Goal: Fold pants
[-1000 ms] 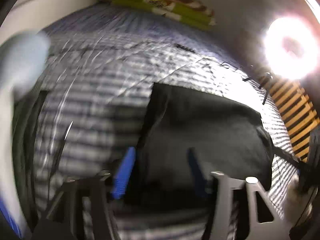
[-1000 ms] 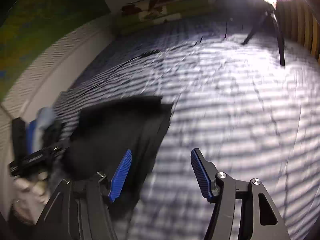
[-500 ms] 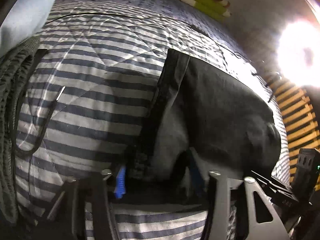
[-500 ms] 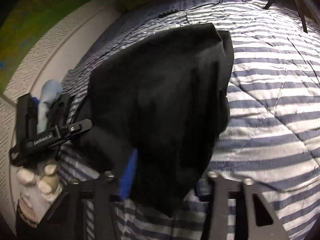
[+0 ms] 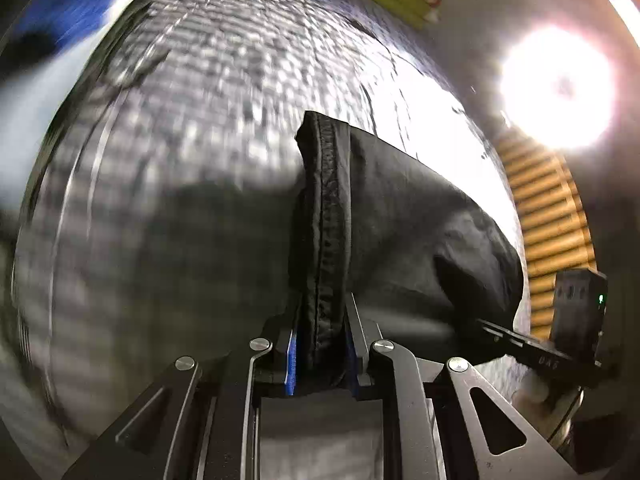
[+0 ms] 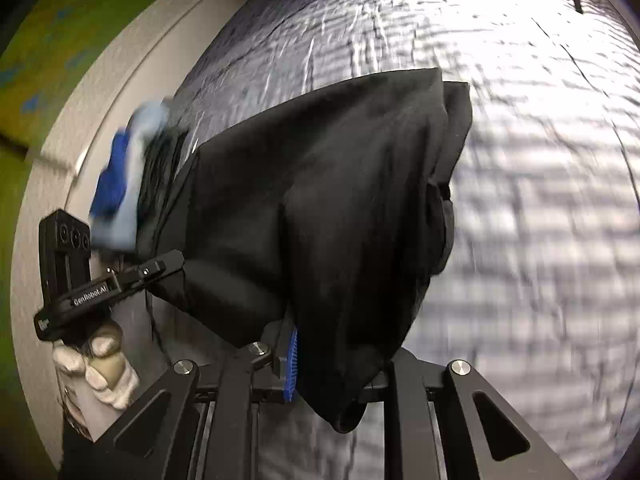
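The left gripper (image 5: 320,354) pinches the stitched edge of the black pants (image 5: 400,220), which rise straight ahead from its blue pads. The right gripper (image 6: 332,364) clamps another bunch of the pants (image 6: 320,208), cloth draping over and hiding its far finger. The garment hangs above the striped quilt (image 6: 540,160), blurred by motion. A gloved hand (image 6: 96,364) grips the left tool.

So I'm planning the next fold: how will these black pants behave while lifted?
Probably floppy: the black pants sag between the left claw and right claw. Likely light, thin fabric. The stitched hem seems firmer.
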{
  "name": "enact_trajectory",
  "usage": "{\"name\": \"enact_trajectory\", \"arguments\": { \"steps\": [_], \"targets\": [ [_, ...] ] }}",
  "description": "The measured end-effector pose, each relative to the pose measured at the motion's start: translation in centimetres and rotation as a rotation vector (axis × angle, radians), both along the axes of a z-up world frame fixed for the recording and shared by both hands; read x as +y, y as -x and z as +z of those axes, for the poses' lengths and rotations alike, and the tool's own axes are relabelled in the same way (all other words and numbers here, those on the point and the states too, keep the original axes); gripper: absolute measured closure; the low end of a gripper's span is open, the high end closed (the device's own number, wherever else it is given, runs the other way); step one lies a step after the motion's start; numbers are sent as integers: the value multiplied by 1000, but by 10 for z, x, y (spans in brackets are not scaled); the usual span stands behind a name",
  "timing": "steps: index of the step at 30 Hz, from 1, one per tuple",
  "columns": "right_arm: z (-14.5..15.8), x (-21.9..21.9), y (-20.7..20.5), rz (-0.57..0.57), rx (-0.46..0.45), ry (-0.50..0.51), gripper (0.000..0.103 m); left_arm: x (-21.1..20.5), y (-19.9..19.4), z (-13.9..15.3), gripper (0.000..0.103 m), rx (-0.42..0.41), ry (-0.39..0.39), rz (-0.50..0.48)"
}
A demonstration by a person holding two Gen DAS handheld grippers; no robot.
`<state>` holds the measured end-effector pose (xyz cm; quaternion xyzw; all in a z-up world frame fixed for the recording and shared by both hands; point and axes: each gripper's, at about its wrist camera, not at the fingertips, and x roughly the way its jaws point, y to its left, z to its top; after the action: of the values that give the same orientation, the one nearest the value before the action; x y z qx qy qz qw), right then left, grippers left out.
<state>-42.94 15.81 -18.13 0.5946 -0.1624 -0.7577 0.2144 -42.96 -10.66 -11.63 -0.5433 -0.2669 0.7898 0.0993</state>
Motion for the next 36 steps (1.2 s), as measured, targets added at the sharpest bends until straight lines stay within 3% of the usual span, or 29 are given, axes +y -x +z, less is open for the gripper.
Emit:
{"name": "enact_trajectory", "arguments": {
  "steps": [7, 11, 16, 18, 21, 25, 28, 31, 36],
  "targets": [
    [1, -8, -124, 95, 20, -72, 86, 37, -140, 4, 85, -4, 70, -19],
    [1, -13, -195, 124, 58, -76, 86, 51, -203, 8, 85, 13, 117, -18],
    [-4, -18, -248, 133, 82, -55, 86, 59, -262, 9, 84, 26, 192, -33],
    [-8, -23, -259, 139, 105, -80, 84, 62, -271, 5, 80, 22, 231, -61],
    [-7, -24, -271, 166, 135, -161, 72, 64, -267, 3, 67, 20, 319, -82],
    [13, -13, -292, 193, 214, -230, 70, 52, -279, 20, 62, 53, 392, -52],
    [35, 4, -304, 189, 310, -284, 70, 49, -279, 36, 60, 94, 409, -30],
    [51, 9, -306, 191, 405, -273, 70, 59, -265, 43, 60, 135, 424, -44],
    [51, -13, -300, 236, 502, -265, 70, 88, -235, 45, 60, 222, 429, -57]
  ]
}}
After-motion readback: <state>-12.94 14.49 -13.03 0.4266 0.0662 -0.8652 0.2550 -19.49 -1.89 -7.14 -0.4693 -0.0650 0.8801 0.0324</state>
